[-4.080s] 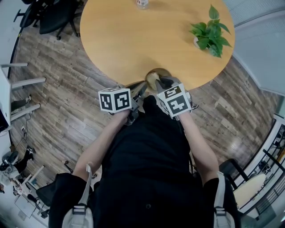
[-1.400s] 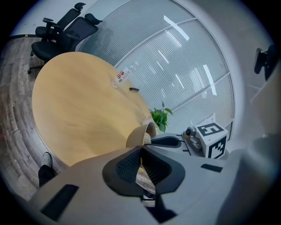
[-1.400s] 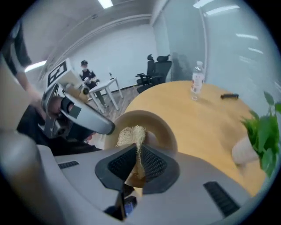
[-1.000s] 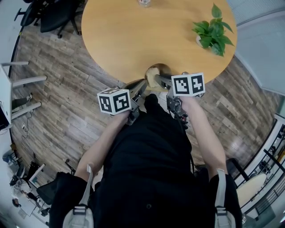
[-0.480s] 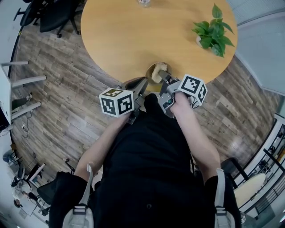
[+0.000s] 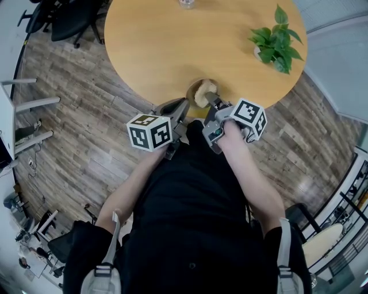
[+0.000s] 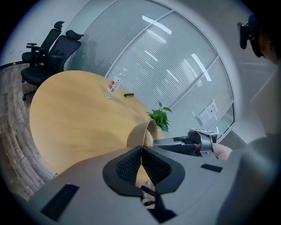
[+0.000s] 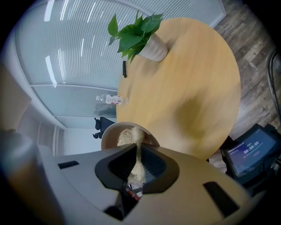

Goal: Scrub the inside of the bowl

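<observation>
A tan bowl (image 6: 193, 89) sits tilted at the near edge of the round wooden table (image 6: 172, 40). My left gripper (image 6: 181, 108) is shut on the bowl's near rim; in the left gripper view the bowl (image 7: 137, 133) rises just past the closed jaws of that gripper (image 7: 141, 150). My right gripper (image 6: 211, 101) is shut on a beige fibrous scrub pad (image 6: 204, 92), which reaches into the bowl. In the right gripper view the scrub pad (image 8: 127, 136) lies against the inside of the bowl (image 8: 108, 135), pinched between the jaws of the right gripper (image 8: 137, 153).
A potted green plant (image 6: 275, 35) stands at the table's far right. A water bottle (image 6: 184, 3) and a small black object (image 7: 128, 95) lie at the far side. Office chairs (image 6: 66, 20) stand beyond the table on the left. Wood floor surrounds the table.
Over the last second my right gripper has swung round towards the body and turned, dragging the scrub pad across the bowl's inside. The left gripper and bowl have barely shifted.
</observation>
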### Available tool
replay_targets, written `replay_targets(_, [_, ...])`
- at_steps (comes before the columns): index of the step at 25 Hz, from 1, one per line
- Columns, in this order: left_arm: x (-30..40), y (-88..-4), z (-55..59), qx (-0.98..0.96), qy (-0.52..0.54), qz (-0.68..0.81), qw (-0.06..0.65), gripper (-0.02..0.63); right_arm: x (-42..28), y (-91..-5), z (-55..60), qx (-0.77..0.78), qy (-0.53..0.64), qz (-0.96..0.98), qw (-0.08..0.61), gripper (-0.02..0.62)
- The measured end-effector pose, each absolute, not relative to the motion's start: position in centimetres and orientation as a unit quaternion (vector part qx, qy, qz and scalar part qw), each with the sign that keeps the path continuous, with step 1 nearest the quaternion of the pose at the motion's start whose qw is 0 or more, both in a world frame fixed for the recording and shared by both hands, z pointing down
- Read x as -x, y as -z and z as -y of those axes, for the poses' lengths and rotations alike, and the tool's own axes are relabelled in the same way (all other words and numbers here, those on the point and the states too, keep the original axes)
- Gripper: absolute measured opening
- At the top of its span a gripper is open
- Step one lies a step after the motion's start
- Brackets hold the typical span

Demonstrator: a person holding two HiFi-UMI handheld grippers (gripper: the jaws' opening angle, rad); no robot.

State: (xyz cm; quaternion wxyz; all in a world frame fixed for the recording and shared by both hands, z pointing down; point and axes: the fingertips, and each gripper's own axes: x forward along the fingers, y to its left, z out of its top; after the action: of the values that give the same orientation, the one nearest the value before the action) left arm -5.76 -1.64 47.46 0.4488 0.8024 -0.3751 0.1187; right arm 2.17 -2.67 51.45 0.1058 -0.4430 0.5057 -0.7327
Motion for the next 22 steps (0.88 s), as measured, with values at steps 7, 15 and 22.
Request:
replay_targets(7, [5.6,-47.2,1.4,-0.802,-0.110,0.361,0.463,0.017,-0.4,-49.8,4.0,0.421,0.647,-0.636,0.011,0.038])
replay_targets(15, [5.8,-47.7,0.9,-0.798,-0.123,0.361,0.466,0.017,0.9,-51.3,2.7,0.374,0.513,-0.753,-0.175,0.038])
replay_targets(22, [5.6,-48.0,0.4,-0.794,-0.128,0.355,0.477,0.018,0.7,-51.8,2.6,0.310,0.218,-0.846,-0.377,0.038])
